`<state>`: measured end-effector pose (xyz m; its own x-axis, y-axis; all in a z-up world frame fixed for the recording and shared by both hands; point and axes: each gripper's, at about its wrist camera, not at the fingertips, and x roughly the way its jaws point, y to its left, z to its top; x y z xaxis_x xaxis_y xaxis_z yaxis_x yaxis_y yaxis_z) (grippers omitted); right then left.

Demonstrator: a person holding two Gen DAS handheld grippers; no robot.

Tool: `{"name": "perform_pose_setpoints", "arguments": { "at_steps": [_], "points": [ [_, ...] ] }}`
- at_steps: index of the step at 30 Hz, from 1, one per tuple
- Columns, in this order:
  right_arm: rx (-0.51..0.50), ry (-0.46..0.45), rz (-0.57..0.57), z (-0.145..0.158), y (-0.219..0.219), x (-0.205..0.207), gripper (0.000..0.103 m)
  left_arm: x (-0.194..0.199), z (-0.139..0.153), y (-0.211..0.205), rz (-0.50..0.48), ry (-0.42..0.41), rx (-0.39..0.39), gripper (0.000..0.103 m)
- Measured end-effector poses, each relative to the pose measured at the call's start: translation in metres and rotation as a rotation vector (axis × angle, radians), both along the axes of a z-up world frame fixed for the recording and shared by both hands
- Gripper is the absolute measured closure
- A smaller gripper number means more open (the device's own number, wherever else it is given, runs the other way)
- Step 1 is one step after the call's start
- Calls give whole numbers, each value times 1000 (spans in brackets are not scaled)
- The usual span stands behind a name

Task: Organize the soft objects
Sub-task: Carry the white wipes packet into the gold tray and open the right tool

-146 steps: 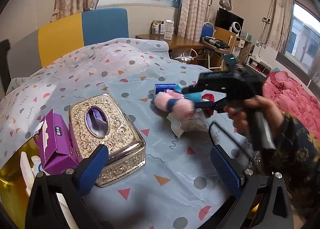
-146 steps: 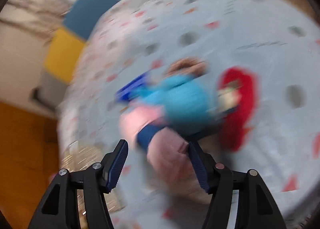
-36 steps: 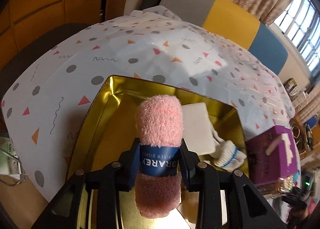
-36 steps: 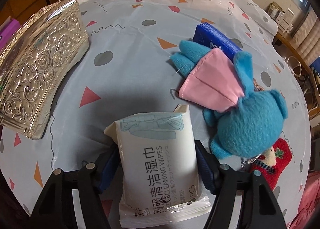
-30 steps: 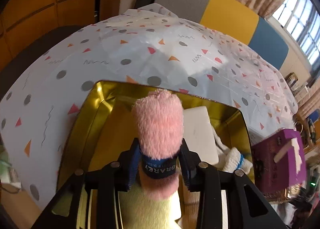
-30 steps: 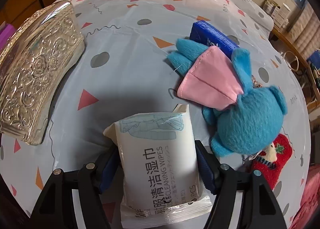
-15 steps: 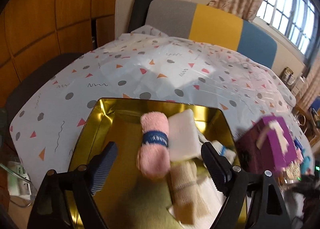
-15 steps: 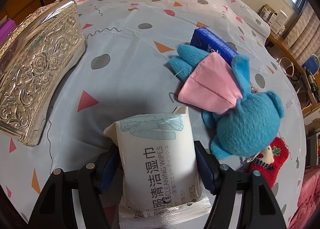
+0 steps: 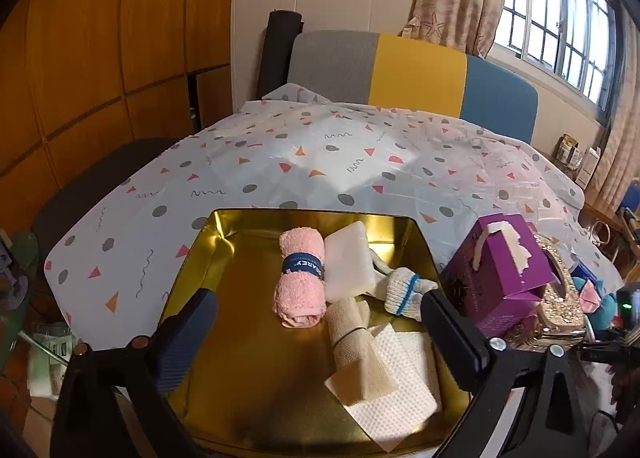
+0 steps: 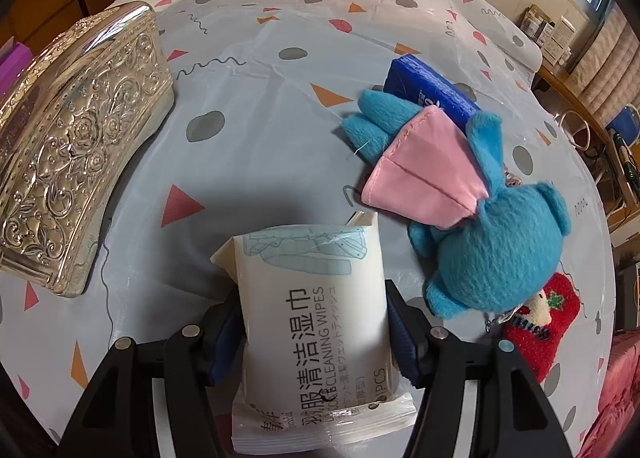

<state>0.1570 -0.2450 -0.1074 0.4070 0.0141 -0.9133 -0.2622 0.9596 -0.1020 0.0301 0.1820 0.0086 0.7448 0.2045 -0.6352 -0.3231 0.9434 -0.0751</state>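
- The left gripper has just spread its fingers wide; nothing is between them, low in the frame above the gold tin.
- The rolled pink towel lies in the tin at centre frame, beside a white pad.
- The right gripper has been closing; its fingers press both sides of the wet wipes pack, bottom centre.
- A blue plush toy lies to the right on the counter.
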Motion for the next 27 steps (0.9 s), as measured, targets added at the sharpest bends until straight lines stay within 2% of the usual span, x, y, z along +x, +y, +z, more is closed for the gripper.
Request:
{"name": "perform_pose_setpoints", "arguments": {
  "at_steps": [3, 6, 9, 15, 23, 27],
  "points": [
    [-1, -3, 1, 0, 0, -1, 39, -2, 2, -5, 3, -1, 5, 0],
    [-13, -9, 10, 0, -1, -1, 39, -2, 0, -12, 35, 8, 57, 0],
    [-25, -18, 20, 0, 3, -4, 39, -5, -1, -19, 23, -1, 94, 0],
    [5, 5, -20, 2, 2, -3, 41, -9, -10, -18, -1, 22, 42, 0],
    [108, 53, -190, 12, -6, 5, 46, -15, -12, -30, -86, 13, 70, 0],
    [146, 27, -261, 20, -11, 7, 46, -17, -13, -31, -167, -3, -3, 0]
  ]
}}
